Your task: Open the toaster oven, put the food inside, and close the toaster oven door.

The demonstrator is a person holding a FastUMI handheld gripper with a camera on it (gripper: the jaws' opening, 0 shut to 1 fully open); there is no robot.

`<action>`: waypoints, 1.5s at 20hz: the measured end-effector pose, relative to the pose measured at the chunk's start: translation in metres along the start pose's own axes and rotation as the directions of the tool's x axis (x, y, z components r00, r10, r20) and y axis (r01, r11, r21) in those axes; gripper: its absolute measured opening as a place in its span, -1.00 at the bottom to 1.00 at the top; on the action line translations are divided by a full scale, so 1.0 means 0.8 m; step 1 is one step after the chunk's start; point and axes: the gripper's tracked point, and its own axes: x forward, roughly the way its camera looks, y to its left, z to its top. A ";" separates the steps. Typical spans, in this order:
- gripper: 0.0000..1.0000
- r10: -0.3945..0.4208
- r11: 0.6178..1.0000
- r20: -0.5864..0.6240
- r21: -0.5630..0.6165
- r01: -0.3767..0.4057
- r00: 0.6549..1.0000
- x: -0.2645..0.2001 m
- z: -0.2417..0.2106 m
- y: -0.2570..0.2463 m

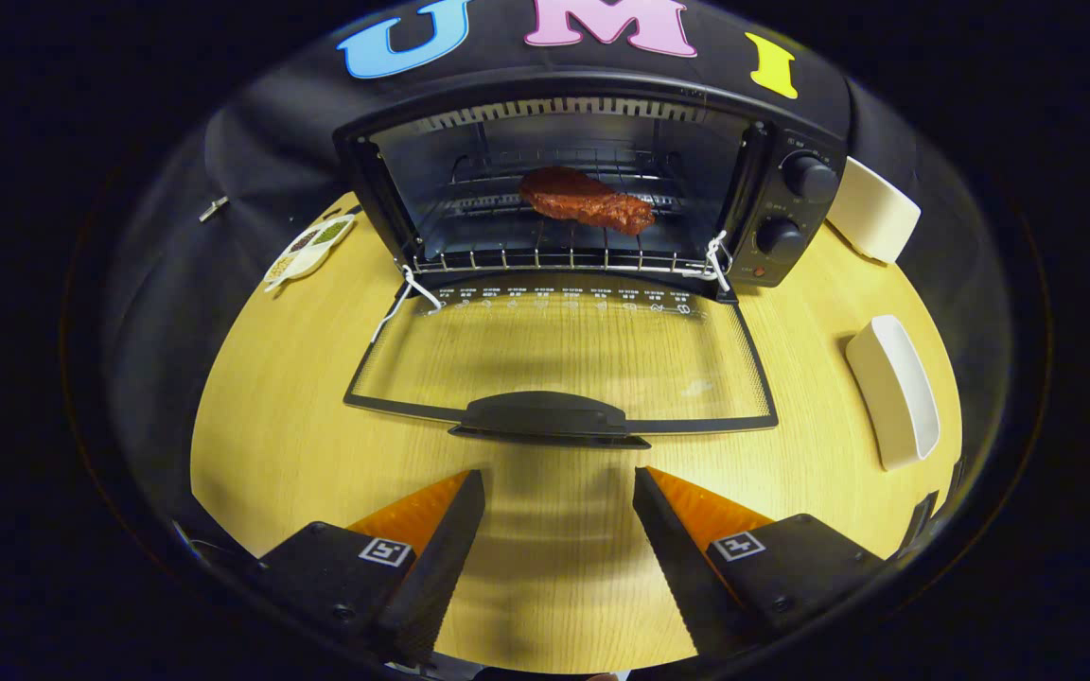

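Note:
A black toaster oven (772,203) stands at the far side of the wooden table, its glass door (564,355) folded down flat toward me. On the wire rack (507,255) inside lies a reddish-brown piece of meat (586,200). The door's black handle (550,418) sits just ahead of my fingers. My gripper (559,487) hovers over the table in front of the handle, open, with nothing between its fingers.
A white rectangular dish (895,392) lies on the table to the right of the door. Another white container (874,220) stands beside the oven's knobs. A small dish with green and dark contents (310,248) sits left of the oven.

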 end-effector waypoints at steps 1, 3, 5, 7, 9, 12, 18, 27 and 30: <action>0.97 -0.006 1.000 -0.004 0.003 0.006 1.000 0.005 0.001 0.001; 0.97 -0.019 1.000 -0.020 0.022 0.019 1.000 0.014 0.001 0.000; 0.98 -0.034 0.998 -0.023 0.049 0.035 0.999 0.022 0.004 -0.004; 0.98 -0.061 0.997 -0.018 0.047 0.062 0.998 0.027 0.009 -0.012; 0.92 -0.085 0.996 -0.021 0.024 0.086 0.996 0.030 0.009 -0.014; 0.95 -0.083 0.996 -0.011 0.019 0.083 0.996 0.027 0.012 -0.014; 0.98 -0.082 0.992 0.120 -0.087 0.093 0.989 -0.013 0.053 -0.018; 0.97 -0.042 0.992 0.293 -0.100 0.074 0.955 -0.065 0.137 -0.017; 0.97 -0.041 0.995 0.326 -0.073 0.068 0.945 -0.072 0.173 -0.019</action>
